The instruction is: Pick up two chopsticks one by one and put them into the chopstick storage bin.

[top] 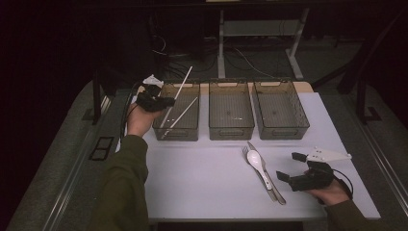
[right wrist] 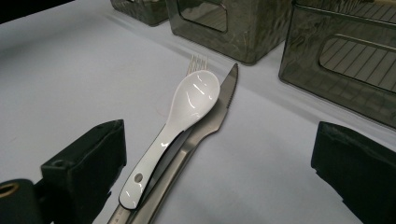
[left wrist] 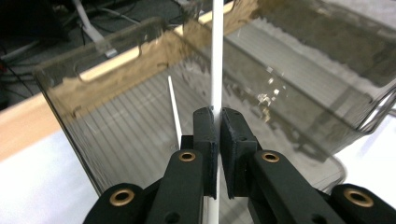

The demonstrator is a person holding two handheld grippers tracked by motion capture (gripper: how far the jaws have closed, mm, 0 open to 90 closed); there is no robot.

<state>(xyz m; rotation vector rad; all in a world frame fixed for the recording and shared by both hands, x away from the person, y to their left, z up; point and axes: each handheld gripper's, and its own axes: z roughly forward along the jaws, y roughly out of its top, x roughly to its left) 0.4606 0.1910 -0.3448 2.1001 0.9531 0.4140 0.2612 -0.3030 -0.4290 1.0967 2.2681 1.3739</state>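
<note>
My left gripper hovers at the left edge of the left smoked bin, shut on a long white chopstick that stands steeply over the bin. In the left gripper view the jaws pinch that chopstick, and a second white chopstick leans inside the bin. My right gripper rests open near the table's front right. Between its jaws lies a white spoon stacked on a metal knife and fork.
Three smoked plastic bins stand in a row at the back of the white table; the middle bin and the right bin hold nothing visible. The spoon, knife and fork lie together front centre-right.
</note>
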